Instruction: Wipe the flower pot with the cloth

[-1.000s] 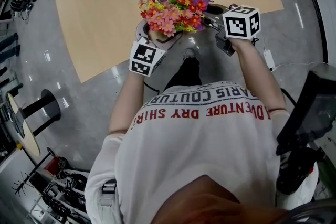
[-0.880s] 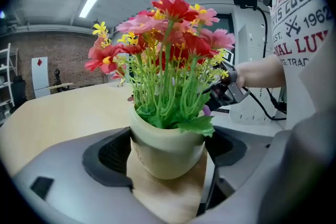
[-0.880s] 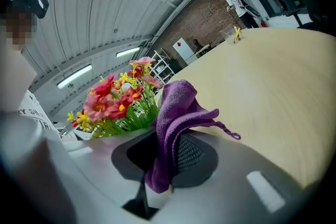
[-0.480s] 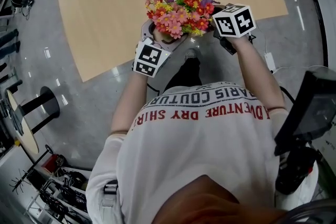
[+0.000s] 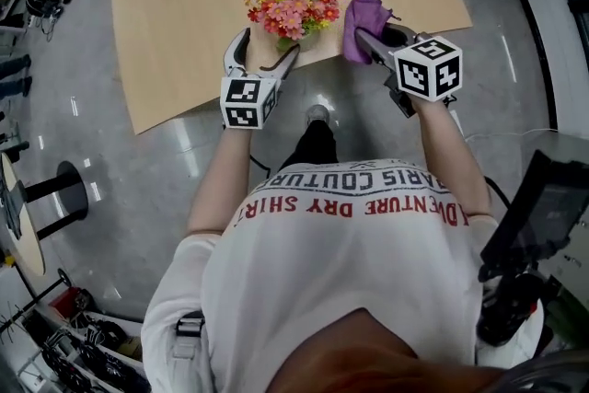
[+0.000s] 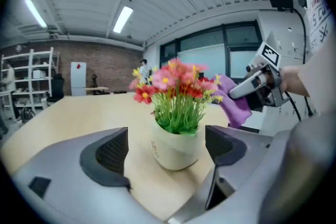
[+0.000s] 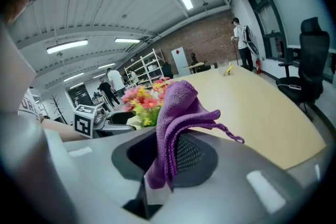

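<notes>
Flower pot (image 6: 176,148) on table (image 5: 184,14), untouched between spread jaws of left gripper (image 5: 265,51); right gripper (image 7: 168,157) clamps cloth (image 7: 176,107) beside pot, no contact; wiping judged not done.

The counter (image 5: 184,14) is pale wood-look board, smooth and matt. The pot (image 6: 176,150) is cream and smooth with a faint sheen; its flowers (image 5: 290,5) look plastic. The cloth (image 7: 176,107) is purple, nubby, with a stitched hem. The left hand-held gripper (image 6: 167,148) and right hand-held gripper (image 7: 165,160) have smooth matt grey plastic shells and black mesh-textured pads (image 6: 112,152). The floor (image 5: 166,166) is glossy grey.
</notes>
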### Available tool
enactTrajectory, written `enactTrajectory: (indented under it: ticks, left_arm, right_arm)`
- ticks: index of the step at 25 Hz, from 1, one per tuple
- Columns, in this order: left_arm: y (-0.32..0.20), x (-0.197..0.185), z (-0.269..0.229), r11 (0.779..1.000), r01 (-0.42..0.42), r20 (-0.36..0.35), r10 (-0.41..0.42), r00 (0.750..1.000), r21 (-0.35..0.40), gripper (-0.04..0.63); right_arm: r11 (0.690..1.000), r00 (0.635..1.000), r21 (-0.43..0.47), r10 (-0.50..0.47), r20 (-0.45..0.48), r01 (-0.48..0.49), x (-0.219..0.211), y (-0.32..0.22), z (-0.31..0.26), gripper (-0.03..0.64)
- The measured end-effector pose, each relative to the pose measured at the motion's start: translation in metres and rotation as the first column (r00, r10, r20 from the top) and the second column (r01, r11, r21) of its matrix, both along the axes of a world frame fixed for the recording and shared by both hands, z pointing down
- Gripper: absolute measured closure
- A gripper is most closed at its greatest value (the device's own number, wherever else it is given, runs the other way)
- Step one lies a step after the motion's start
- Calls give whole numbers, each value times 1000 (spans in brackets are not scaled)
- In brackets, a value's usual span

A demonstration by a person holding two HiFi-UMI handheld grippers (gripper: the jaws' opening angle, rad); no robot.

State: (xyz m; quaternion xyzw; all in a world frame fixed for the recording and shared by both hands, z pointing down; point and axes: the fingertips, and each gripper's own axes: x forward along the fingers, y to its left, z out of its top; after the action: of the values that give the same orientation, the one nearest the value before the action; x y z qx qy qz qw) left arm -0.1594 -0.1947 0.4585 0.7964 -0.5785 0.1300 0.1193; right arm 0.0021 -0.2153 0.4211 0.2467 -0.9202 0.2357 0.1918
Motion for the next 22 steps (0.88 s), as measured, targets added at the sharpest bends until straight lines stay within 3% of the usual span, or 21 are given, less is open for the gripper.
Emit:
enactTrajectory:
  ticks: [3,5,7,11,14,16,18,22]
  left_arm:
    - [64,-3,-50,994,100,-88,-95,992,53,146]
    - [115,23,-89,997,65,-144,-56,988,53,146]
    - [166,61,-127,999,-30,-165,37,986,45,152]
    - [273,130,-191,980,-181,-232,194,953,76,380]
    - [334,167,-213,971,-219,-186,234,954,97,456]
    - [366,184,-211,968,-226,-134,240,961,113,594]
    - [392,192,-204,966,-234,-116,247,962,111,594]
    - [432,191,-218,971,-222,-148,233,961,84,594]
  right_arm:
    - [991,994,92,-98,50,93,18,76,-50,575]
    - [971,977,143,-202,75,190,27,144,-83,575]
    - [944,951,180,-297,92,277,34,207,-113,575]
    - [901,912,230,-397,98,367,52,306,-153,575]
    - [884,895,243,-434,102,400,65,361,-165,575]
    - [870,886,254,-455,87,422,72,391,-162,575]
    - [863,882,266,-464,82,429,74,416,-157,575]
    - [876,884,231,-455,102,424,76,459,-166,575]
